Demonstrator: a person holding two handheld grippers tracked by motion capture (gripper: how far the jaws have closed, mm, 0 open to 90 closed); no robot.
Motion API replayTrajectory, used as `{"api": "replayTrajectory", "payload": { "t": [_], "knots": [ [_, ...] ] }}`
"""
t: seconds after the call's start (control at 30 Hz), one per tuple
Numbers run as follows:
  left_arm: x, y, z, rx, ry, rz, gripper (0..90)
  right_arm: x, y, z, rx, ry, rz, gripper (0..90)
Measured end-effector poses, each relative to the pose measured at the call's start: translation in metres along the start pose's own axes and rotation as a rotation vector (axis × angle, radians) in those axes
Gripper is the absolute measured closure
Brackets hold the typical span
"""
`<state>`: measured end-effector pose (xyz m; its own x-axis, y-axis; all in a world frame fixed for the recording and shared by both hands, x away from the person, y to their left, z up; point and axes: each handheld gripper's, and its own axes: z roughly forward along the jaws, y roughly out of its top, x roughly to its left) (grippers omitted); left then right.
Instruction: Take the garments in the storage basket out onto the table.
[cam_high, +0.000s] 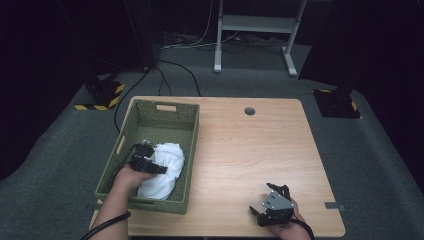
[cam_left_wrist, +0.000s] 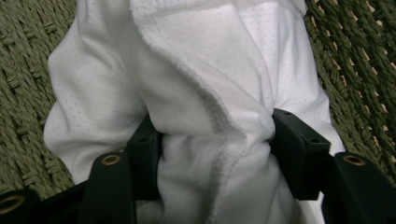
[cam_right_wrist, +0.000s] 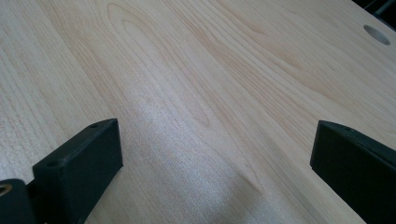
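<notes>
Left gripper (cam_left_wrist: 212, 154) pinches the white garment (cam_left_wrist: 187, 93) in the green woven basket (cam_high: 150, 120), the right gripper (cam_right_wrist: 215, 163) wide and empty; lifting looks next.

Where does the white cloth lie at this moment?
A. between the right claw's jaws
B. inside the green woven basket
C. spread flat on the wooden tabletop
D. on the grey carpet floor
B: the crumpled white cloth sits in the green woven basket, pinched by the left claw.
</notes>
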<state>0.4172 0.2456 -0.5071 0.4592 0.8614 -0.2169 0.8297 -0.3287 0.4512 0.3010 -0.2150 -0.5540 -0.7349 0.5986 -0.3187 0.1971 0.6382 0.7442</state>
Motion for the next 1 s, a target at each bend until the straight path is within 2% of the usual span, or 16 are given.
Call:
{"api": "replayTrajectory", "payload": {
  "t": [0.13,0.43,0.63,0.77,0.87,0.9,0.93,1.0],
  "knots": [
    [0.0,0.0,-0.002,-0.009,0.002,-0.017,49.3,0.0,0.0,0.0,-0.001,0.0,0.001,1.8],
    [-0.006,0.001,-0.008,-0.026,0.024,0.022,59.8,0.0,0.0,0.0,-0.002,0.0,0.004,2.0],
    [-0.008,0.001,-0.013,-0.056,0.031,0.038,61.9,0.0,0.0,-0.001,-0.006,0.0,0.006,2.2],
    [-0.007,0.0,-0.018,-0.105,0.033,0.021,62.3,0.0,0.0,-0.001,-0.007,-0.001,0.007,2.3],
    [-0.004,-0.001,-0.024,-0.159,0.036,-0.002,62.6,0.0,0.0,-0.001,-0.006,-0.001,0.008,2.3],
    [-0.004,-0.001,-0.024,-0.159,0.036,-0.002,62.6,0.0,0.0,-0.001,-0.006,-0.001,0.008,2.3],
    [-0.003,-0.001,-0.028,-0.193,0.042,-0.014,62.7,0.0,0.0,-0.001,-0.007,-0.001,0.008,2.3],
    [-0.002,-0.002,-0.032,-0.229,0.044,-0.023,62.6,0.0,0.0,-0.001,-0.007,-0.001,0.008,2.3]
  ]
}}
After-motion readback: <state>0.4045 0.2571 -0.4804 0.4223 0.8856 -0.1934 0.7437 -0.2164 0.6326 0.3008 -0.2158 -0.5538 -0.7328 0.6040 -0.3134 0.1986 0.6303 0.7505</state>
